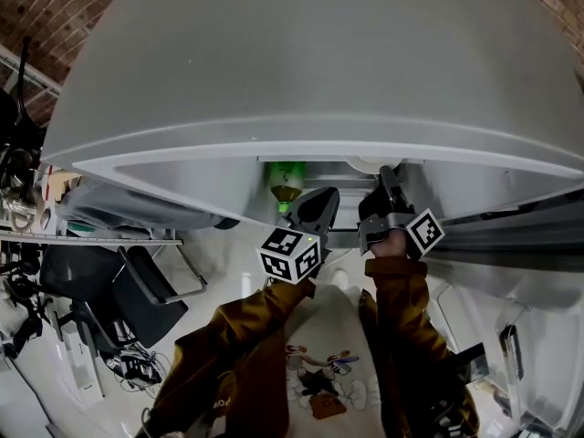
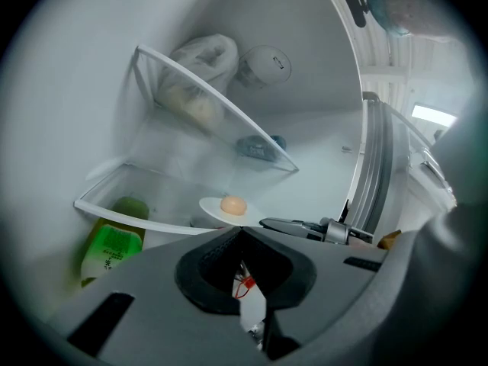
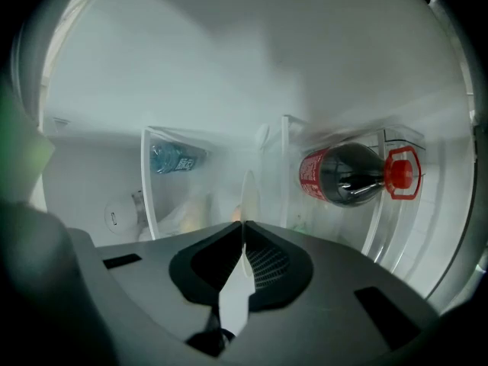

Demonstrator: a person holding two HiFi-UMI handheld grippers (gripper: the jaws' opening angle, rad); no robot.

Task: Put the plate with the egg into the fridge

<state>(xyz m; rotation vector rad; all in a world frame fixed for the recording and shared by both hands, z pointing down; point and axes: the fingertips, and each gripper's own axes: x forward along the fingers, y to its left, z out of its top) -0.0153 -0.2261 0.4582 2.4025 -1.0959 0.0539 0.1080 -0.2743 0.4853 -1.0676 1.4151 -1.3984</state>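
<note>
Right gripper view, jaws clamp edge-on plate [image 3: 248,193], egg [image 2: 233,204] nearly hidden, left gripper [image 2: 241,229] closed
</note>
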